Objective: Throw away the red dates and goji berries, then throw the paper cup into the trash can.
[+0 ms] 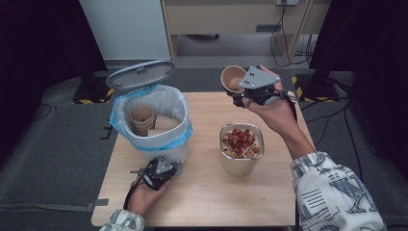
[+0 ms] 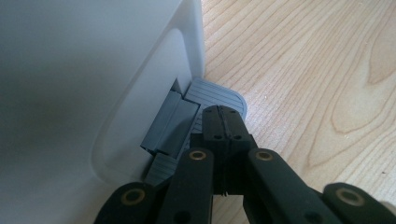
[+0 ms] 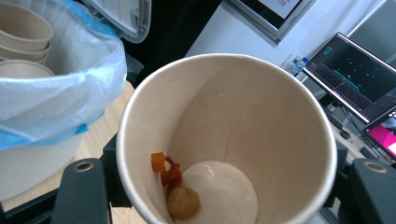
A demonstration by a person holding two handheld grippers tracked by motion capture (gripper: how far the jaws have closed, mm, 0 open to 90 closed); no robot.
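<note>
A white pedal bin (image 1: 166,151) with a blue liner stands at the table's left, its grey lid (image 1: 140,74) raised. Stacked paper cups (image 1: 142,118) lie inside it. My left gripper (image 1: 174,168) is low at the bin's front, jaws shut, its tip (image 2: 224,112) resting on the grey pedal (image 2: 219,93). My right gripper (image 1: 238,87) is raised over the table's far edge, shut on a brown paper cup (image 1: 232,78) that is tipped on its side. In the right gripper view the cup (image 3: 261,116) sits between the jaws (image 3: 229,186) with a few food scraps (image 3: 175,186) near its bottom.
A steel bowl (image 1: 240,166) holding red and brown food scraps (image 1: 240,139) stands in the middle right of the wooden table (image 1: 202,192). Black stands and cables ring the table on the floor. Monitors (image 3: 355,74) show beyond the cup.
</note>
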